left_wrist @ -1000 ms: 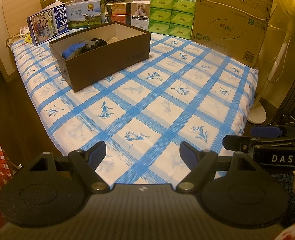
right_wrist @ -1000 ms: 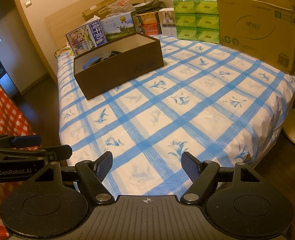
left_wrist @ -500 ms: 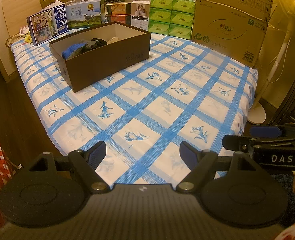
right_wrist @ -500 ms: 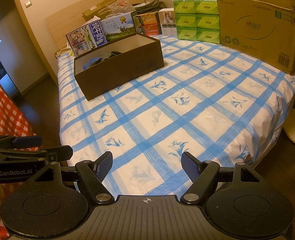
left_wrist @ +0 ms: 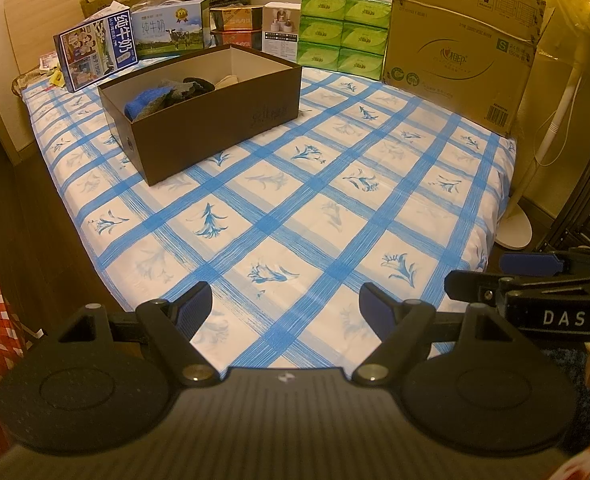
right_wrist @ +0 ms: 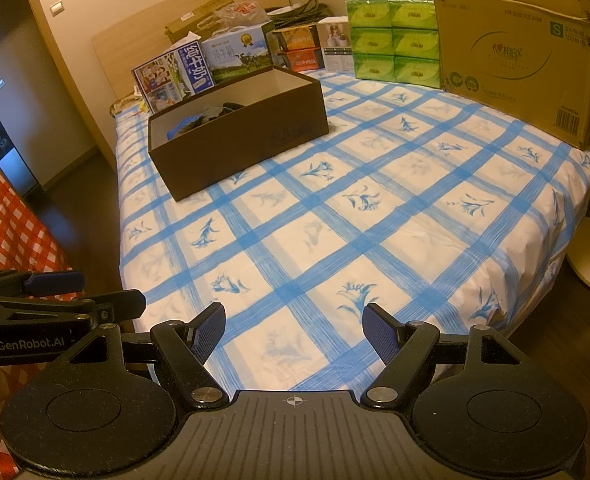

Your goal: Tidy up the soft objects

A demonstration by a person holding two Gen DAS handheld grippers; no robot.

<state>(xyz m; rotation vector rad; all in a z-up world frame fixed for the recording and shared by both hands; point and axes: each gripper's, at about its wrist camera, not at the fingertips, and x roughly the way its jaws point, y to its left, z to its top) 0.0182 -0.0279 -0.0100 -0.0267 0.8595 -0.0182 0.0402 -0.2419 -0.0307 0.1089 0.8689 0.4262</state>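
A brown open box (left_wrist: 215,116) (right_wrist: 239,140) stands on the far left part of the bed. Inside it lie soft items: a blue one (left_wrist: 147,100) and dark ones (left_wrist: 193,86), partly hidden by the box wall. My left gripper (left_wrist: 285,308) hovers over the bed's near edge, open, nothing between its fingers. My right gripper (right_wrist: 293,330) is beside it, also open and empty. Each gripper shows at the edge of the other's view: the right one (left_wrist: 535,296) and the left one (right_wrist: 51,300).
The bed (left_wrist: 335,208) has a blue-checked sheet. Along its far side stand milk cartons (left_wrist: 135,48), green tissue packs (left_wrist: 343,32) and a large cardboard box (left_wrist: 463,44). A fan stand (left_wrist: 523,220) is on the floor right, a red-checked cloth (right_wrist: 3,220) left.
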